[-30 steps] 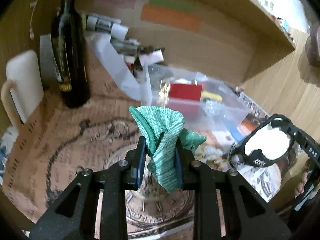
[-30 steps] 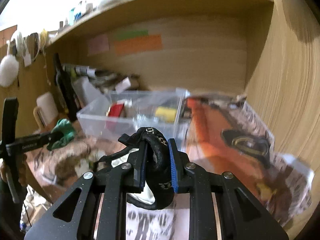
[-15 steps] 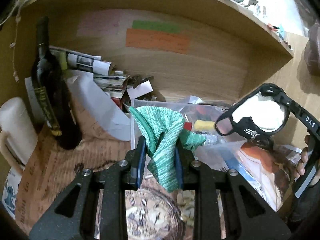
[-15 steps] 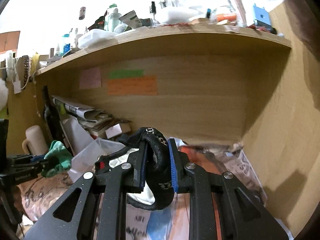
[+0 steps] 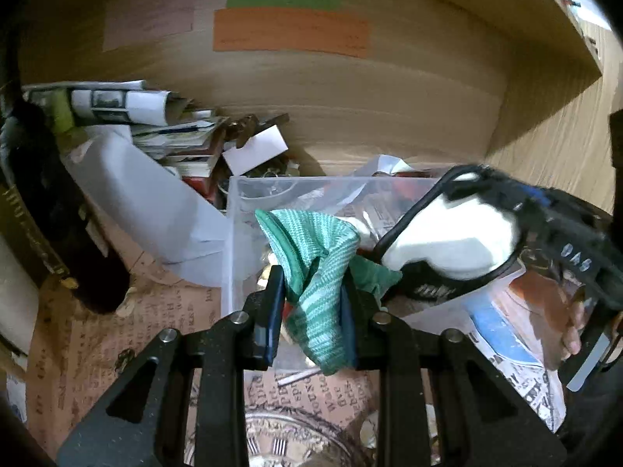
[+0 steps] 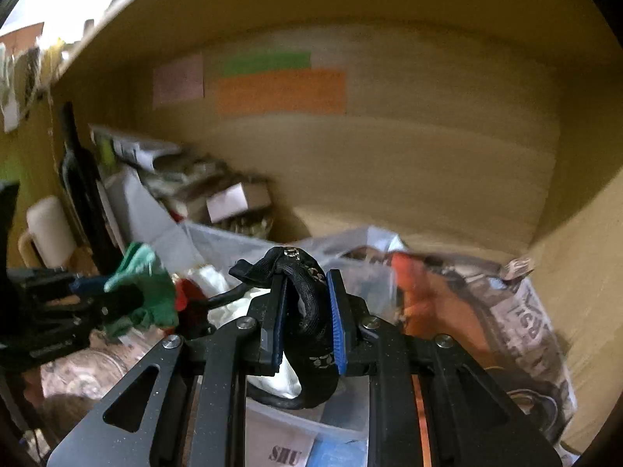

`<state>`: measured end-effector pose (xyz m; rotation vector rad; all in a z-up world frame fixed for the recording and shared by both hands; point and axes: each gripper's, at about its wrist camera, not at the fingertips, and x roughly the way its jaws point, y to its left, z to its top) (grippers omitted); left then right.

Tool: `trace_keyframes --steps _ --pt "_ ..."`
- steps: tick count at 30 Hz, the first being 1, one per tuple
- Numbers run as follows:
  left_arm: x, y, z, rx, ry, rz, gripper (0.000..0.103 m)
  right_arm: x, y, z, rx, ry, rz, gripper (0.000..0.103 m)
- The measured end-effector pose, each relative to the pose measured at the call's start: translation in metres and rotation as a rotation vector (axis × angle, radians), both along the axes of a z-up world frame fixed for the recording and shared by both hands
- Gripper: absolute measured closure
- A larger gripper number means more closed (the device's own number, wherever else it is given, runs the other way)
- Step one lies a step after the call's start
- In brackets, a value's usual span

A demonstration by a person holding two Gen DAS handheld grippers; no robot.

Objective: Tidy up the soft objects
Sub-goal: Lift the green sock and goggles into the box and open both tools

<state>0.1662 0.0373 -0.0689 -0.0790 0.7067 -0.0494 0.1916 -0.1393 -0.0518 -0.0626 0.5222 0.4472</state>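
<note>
Green knitted cloth [image 5: 317, 272] sits pinched between the blue pads of the left gripper [image 5: 311, 307], its jaws narrowed tight onto the bunched fabric, with loose folds rising above them and a tail hanging below. This gripper hovers at the near wall of a clear plastic box [image 5: 233, 233], which serves as the landmark. The cloth is above the box's near edge, not yet inside.

Just right of the cloth, above the box opening, the right gripper [image 6: 307, 323] is closed on the black strap of a padded mask [image 5: 455, 241], white in the middle with a black rim; the mask hangs from the jaws over the box.

Both soft things appear headed into the box. To do this well, each gripper should probably move further over the opening and lower before the jaws part, so the cloth's tail and the mask's strap do not catch the rim. The two grippers are close together, so letting go one at a time seems wise.

Left of the box stands a dark bottle [image 5: 46, 214]; behind the box, papers [image 5: 155, 124] are heaped against a wooden back wall [image 5: 389, 97].
</note>
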Motion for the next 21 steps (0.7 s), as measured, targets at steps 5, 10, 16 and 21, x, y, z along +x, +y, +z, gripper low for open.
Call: trace_keyframes --steps 5,10,16,21 --pt "0.016 -0.002 -0.01 0.008 0.031 -0.014 0.077 0.014 0.006 -0.019 -0.066 0.056 -0.003 0.085" --pt "0.022 -0.003 -0.014 0.023 0.029 -0.017 0.075 0.024 0.007 -0.03 -0.101 0.092 -0.009 0.084" --pt "0.016 -0.001 -0.014 0.038 0.029 0.01 0.053 0.019 0.011 -0.033 -0.138 0.098 0.0 0.075" --pt "0.007 0.004 -0.009 0.01 0.029 0.01 0.05 0.01 0.01 -0.029 -0.135 0.092 0.012 0.061"
